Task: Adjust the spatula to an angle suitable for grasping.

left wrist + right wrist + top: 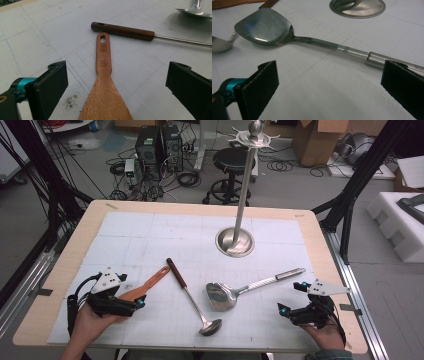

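Observation:
A wooden spatula (151, 283) lies on the white mat at the left, its broad blade (106, 102) between the jaws of my open left gripper (131, 293) (117, 80), which touch nothing. A ladle (191, 296) with a dark wooden handle (122, 31) lies just beyond the spatula's tip. A steel turner (248, 287) (265, 27) lies at centre right. My right gripper (290, 298) (329, 75) stands open beside the handle end, and the steel handle (357, 53) runs behind its right jaw.
A steel utensil stand (235, 241) rises from its round base (358, 6) at the back centre of the mat (130, 240). The wooden table edge (60, 270) frames the mat. Beyond the table are a stool (232, 165), cables and boxes on the floor.

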The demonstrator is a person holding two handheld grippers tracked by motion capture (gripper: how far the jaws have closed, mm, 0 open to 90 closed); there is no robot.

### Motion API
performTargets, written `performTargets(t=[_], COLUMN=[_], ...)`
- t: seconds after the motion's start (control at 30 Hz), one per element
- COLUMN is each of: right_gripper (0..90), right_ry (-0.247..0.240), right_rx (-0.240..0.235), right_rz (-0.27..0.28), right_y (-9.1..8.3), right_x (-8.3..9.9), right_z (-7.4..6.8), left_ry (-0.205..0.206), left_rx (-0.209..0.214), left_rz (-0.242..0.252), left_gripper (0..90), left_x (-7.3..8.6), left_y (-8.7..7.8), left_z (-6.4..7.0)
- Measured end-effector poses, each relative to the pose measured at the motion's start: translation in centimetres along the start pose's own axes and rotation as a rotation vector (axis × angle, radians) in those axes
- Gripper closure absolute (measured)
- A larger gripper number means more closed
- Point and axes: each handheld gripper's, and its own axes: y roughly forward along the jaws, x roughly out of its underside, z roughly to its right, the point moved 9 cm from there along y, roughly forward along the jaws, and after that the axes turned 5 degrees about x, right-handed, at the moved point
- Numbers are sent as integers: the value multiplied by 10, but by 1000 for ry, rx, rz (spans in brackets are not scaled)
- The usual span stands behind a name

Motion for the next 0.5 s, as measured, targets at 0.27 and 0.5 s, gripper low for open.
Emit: performTargets(t=[0.27, 0.5], right_gripper=[8, 8], right_ry=[-1, 2], right_rx=[-6, 1], right_rz=[-6, -1], right_y=[2, 1], right_x=[1, 1], right_z=[0, 1], left_ry=[1, 4], left_rx=[1, 3], left_rz=[0, 3], left_gripper=[47, 47], left_x=[0, 0], left_y=[0, -1], left_z=[0, 1])
